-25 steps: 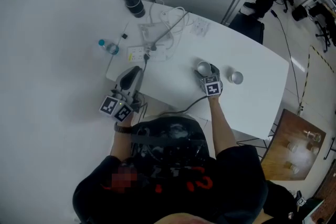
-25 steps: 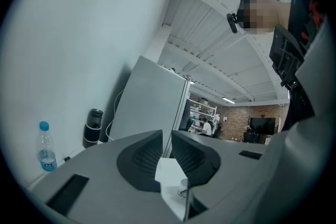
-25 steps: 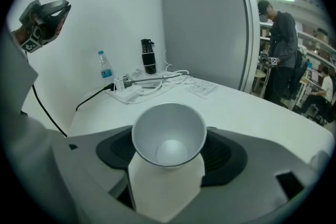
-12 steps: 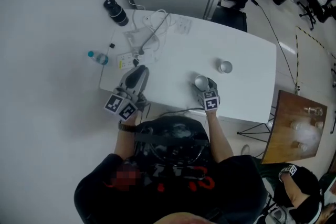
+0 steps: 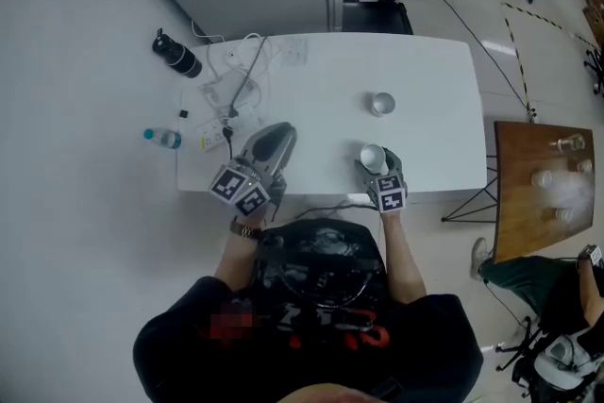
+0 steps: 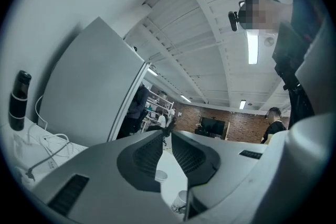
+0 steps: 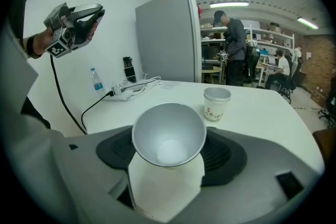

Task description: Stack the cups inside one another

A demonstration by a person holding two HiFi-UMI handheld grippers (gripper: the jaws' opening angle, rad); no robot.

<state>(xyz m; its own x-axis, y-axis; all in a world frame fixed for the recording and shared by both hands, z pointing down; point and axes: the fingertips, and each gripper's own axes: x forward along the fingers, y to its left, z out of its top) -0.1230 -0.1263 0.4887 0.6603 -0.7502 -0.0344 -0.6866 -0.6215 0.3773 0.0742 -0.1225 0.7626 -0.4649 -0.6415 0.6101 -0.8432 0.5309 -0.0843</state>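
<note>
Cables [image 5: 236, 75], black bottle [image 5: 176, 58] and water bottle [image 5: 163, 138] are crowding the table [image 5: 434, 137]'s left end. Right gripper [image 5: 376, 161] is pinching a cup [image 7: 169, 136], fingers wide. Second cup [image 5: 381, 104] is standing beyond it, apart. Left gripper [image 5: 281, 132] fingers are pressing together, empty.

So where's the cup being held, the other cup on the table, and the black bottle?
held cup [image 7: 168, 131]: right gripper view, on its silvery inner wall.
other cup [image 7: 216, 106]: right gripper view, on its printed side.
black bottle [image 5: 177, 58]: head view, on its body.
</note>
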